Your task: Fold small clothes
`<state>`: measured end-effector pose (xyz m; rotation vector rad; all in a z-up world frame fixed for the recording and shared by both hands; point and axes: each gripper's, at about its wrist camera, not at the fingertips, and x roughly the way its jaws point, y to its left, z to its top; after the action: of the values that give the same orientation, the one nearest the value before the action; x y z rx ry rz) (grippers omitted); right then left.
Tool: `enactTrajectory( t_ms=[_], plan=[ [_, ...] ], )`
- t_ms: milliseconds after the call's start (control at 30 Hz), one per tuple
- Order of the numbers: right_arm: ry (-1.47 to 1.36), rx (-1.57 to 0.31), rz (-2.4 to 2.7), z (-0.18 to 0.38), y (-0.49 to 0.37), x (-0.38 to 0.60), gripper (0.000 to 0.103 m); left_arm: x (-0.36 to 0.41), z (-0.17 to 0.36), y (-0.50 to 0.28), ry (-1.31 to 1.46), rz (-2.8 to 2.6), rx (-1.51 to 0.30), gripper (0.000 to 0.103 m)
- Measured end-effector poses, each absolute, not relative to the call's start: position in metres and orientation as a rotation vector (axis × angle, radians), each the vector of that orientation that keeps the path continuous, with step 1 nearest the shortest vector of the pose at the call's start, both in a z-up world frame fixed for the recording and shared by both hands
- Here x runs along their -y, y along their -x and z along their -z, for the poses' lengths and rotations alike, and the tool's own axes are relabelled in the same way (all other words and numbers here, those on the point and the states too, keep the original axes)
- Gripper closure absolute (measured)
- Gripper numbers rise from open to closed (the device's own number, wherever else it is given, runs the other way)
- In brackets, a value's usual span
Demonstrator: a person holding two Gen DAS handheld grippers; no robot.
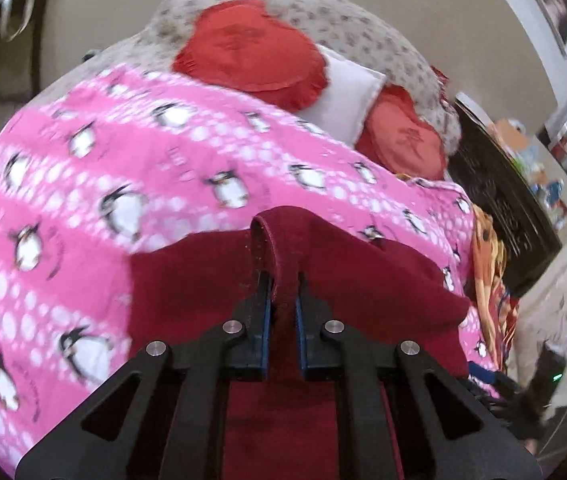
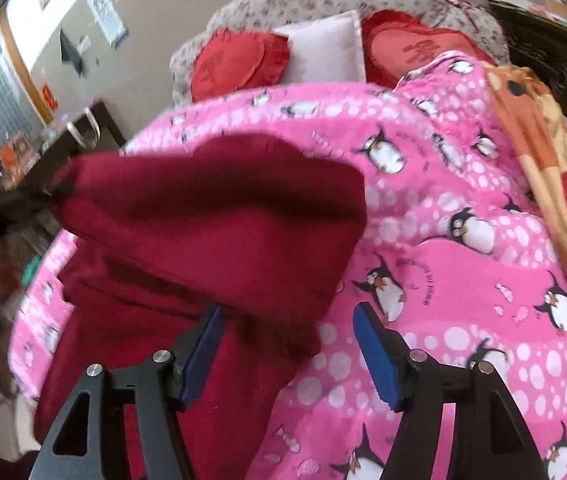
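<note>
Garment [image 2: 211, 216], dark red, lies on pink blanket [image 1: 83, 184]; left tool [image 1: 283, 292] pinches its hem straight ahead, right tool [image 2: 287, 320] gapes w/ nothing held, cloth at its left.

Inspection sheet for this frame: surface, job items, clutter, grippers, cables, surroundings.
Surface: pink penguin blanket covering a bed or sofa.
Job's things: dark red garment lying on the blanket, one edge lifted.
Clutter: two red cushions and a white pillow at the far end; orange patterned cloth to the side.
Grippers: left gripper shut on a hem of the garment; right gripper open beside the cloth.
Cables: nothing seen.
Surroundings: beige wall, dark furniture, blurred.
</note>
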<state>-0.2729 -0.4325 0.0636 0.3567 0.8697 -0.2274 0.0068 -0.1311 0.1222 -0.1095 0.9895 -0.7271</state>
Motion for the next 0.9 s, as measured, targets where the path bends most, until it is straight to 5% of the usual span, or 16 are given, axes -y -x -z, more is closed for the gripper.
enactTrajectory(
  t_ms=[33,67,167,400,567,900],
  plan=[
    [-0.313,-0.888,0.232,-0.059,0.268,0.427,0.045,0.125,-0.118,-0.007,0.108,0.71,-0.998,0.094],
    [-0.255,-0.905,0.24,-0.056,0.263,0.421,0.067,0.121,-0.112,-0.007,0.107,0.701,-1.015,0.094],
    [-0.213,-0.891,0.236,-0.061,0.263,0.41,0.087,0.116,-0.097,-0.002,0.098,0.684,-1.058,0.094],
    [-0.186,-1.039,0.253,-0.043,0.277,0.41,0.084,0.11,-0.043,0.0,0.083,0.626,-1.135,0.094],
    [-0.33,-0.9,0.249,-0.081,0.297,0.429,0.059,0.106,-0.054,0.004,0.053,0.64,-1.094,0.094],
    [-0.299,-0.912,0.238,-0.069,0.221,0.407,0.061,0.112,-0.043,0.002,0.03,0.611,-1.089,0.094]
  ],
)
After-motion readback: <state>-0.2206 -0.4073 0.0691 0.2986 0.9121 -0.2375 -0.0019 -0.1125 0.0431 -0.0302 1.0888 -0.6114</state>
